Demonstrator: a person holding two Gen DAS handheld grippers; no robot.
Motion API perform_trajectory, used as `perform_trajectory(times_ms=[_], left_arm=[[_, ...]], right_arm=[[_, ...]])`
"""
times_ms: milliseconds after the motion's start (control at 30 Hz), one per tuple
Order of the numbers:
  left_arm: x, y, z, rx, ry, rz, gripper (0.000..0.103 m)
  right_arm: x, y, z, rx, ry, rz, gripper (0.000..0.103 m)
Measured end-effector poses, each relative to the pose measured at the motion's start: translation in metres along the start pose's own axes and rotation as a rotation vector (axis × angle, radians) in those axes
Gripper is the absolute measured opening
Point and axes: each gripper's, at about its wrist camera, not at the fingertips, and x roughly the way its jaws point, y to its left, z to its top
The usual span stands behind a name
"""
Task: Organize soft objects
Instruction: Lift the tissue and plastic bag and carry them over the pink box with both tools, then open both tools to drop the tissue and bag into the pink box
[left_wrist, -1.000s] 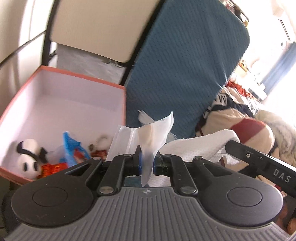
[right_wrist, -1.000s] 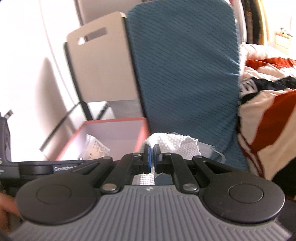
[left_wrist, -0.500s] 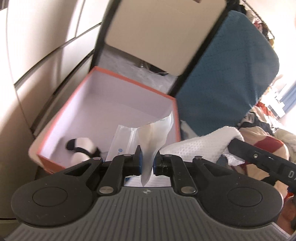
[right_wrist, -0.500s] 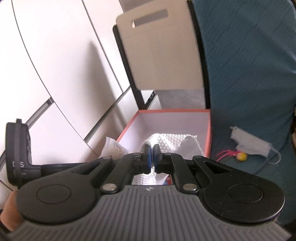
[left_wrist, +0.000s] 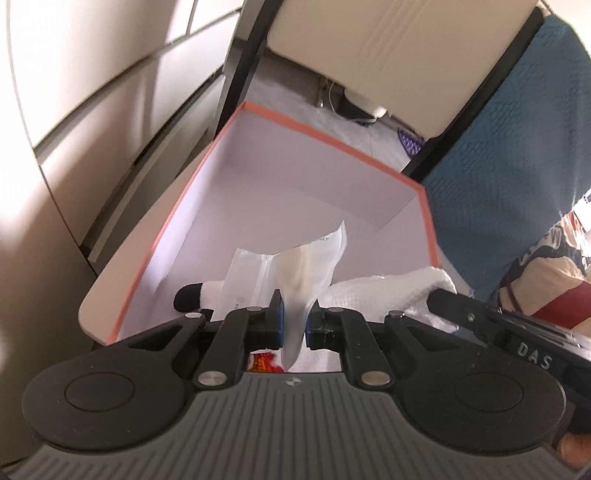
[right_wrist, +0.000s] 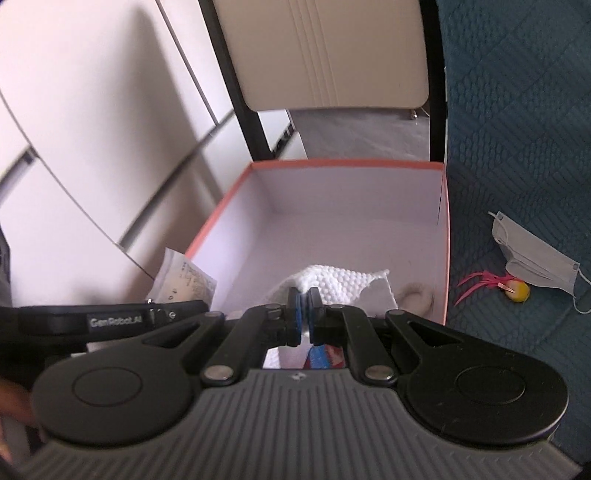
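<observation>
White cloth (right_wrist: 343, 282) hangs over the open box (right_wrist: 441, 258), pinched in the closed right gripper (right_wrist: 304, 306). Only the right view shows a face mask (right_wrist: 535, 254) on the blue cover (beside the box). The left gripper (left_wrist: 293, 321) clamps a clear packet (left_wrist: 306, 266), its long axis upright.

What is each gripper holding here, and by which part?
Left gripper: clear plastic packet, pinched near its lower end. Right gripper: white cloth, pinched at its near edge.
</observation>
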Motion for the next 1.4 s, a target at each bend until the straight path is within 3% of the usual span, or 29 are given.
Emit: perform_trajectory(times_ms=[300, 533, 600, 667, 733, 1167, 1400], left_arm=[[0.046, 0.013, 0.008, 0.023, 0.069, 0.009, 0.012], [0.055, 0.020, 0.009, 0.020, 0.085, 0.021, 0.016], [0.055, 0.021, 0.008, 0.007, 0.105, 0.022, 0.036], [0.054, 0.024, 0.008, -0.017, 0.116, 0.016, 0.049], [0.048, 0.023, 0.008, -0.023, 0.106, 0.025, 0.050], [-0.002, -0.011, -0.013, 0.030, -0.012, 0.022, 0.051], [-0.013, -0.043, -0.029, 0.112, -0.081, 0.051, 0.051]], right_arm=[[0.055, -0.012, 0.005, 0.033, 0.052, -0.036, 0.009], [0.056, -0.017, 0.009, 0.057, 0.039, -0.029, 0.010], [0.053, -0.018, 0.010, 0.060, 0.036, -0.035, 0.017], [0.048, -0.019, 0.010, 0.065, 0.032, -0.040, 0.055], [0.040, -0.021, 0.010, 0.071, 0.015, -0.032, 0.064], [-0.023, -0.032, 0.003, 0.055, -0.114, -0.029, 0.064], [-0.050, -0.043, -0.009, 0.022, -0.180, -0.063, 0.064]])
